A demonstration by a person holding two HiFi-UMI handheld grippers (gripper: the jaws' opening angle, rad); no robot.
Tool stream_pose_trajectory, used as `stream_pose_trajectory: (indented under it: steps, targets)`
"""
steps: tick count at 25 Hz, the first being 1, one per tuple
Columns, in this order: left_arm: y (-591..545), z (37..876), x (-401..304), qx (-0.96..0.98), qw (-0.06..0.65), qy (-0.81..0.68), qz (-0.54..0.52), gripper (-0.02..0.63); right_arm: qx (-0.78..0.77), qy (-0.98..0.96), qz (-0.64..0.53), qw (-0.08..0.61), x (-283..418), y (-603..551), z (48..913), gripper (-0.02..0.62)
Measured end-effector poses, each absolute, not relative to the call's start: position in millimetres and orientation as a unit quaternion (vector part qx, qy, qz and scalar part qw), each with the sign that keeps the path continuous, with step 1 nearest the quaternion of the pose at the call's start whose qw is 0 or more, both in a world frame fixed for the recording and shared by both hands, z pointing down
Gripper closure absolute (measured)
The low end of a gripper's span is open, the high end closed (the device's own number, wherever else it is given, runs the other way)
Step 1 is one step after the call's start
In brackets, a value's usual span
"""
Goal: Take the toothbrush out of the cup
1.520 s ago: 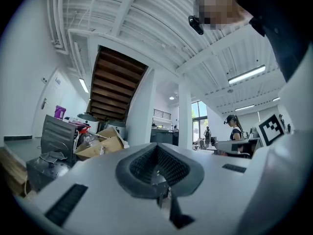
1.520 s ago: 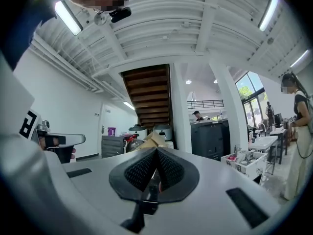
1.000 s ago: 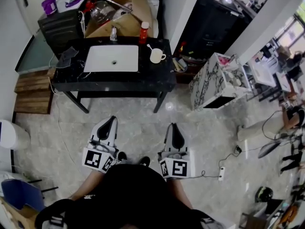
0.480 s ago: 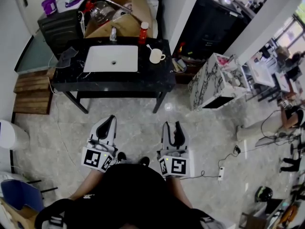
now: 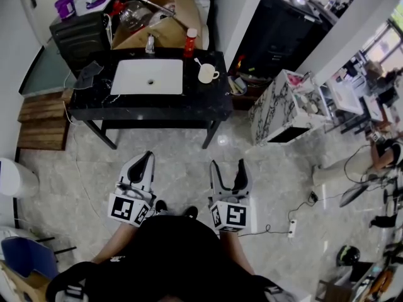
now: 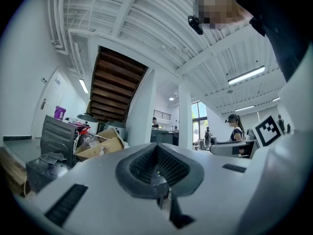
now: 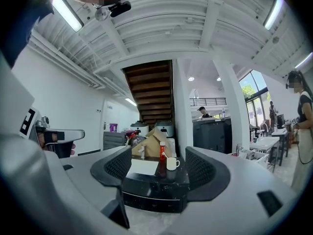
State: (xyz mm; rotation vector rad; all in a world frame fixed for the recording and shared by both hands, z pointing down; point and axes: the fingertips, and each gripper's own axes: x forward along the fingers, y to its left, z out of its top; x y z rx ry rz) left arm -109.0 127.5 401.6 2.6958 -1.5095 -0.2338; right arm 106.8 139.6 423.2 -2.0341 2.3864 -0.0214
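Observation:
A cream cup (image 5: 206, 73) stands on the black table (image 5: 145, 106), to the right of the white sink basin (image 5: 148, 77). A toothbrush (image 5: 198, 62) leans out of it. Both grippers are held low over the floor, well short of the table. My left gripper (image 5: 147, 157) is shut and empty, its jaws (image 6: 156, 166) pressed together. My right gripper (image 5: 228, 164) points at the table, its jaws opening with nothing between them. Through its jaws (image 7: 159, 166) I see the cup (image 7: 172, 163) far off, with the toothbrush (image 7: 165, 156) beside a red bottle (image 7: 162, 151).
A red bottle (image 5: 190, 43), a small pump bottle (image 5: 150, 44) and a cardboard box (image 5: 160, 17) sit behind the sink. A black case (image 5: 79, 36) stands at the left, wooden steps (image 5: 41, 121) lower left, a marble-patterned cabinet (image 5: 283, 109) at the right. A power strip (image 5: 291, 228) lies on the floor.
The right gripper's jaws have gone from shut to wide apart. The left gripper and the things on the table have not moved.

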Motion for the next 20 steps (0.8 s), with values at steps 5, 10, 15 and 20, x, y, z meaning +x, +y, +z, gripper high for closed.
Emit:
stream_pose_trajectory:
  steps: [5, 10, 15, 20]
  targets:
    - [126, 401, -112, 0.871, 0.024, -0.485, -0.071, 0.603, -0.656, 0.755, -0.01, 0.009, 108, 139, 420, 0.206]
    - [123, 399, -117, 0.874, 0.024, -0.481, -0.071, 0.601, -0.663, 0.748, -0.016, 0.017, 104, 139, 420, 0.193]
    - [118, 398, -125, 0.877, 0.024, -0.476, -0.069, 0.602, -0.665, 0.747, -0.011, 0.01, 97, 137, 419, 0.193]
    - [113, 400, -140, 0.883, 0.025, -0.464, -0.069, 0.603, -0.672, 0.74, -0.008, 0.018, 82, 136, 418, 0.193]
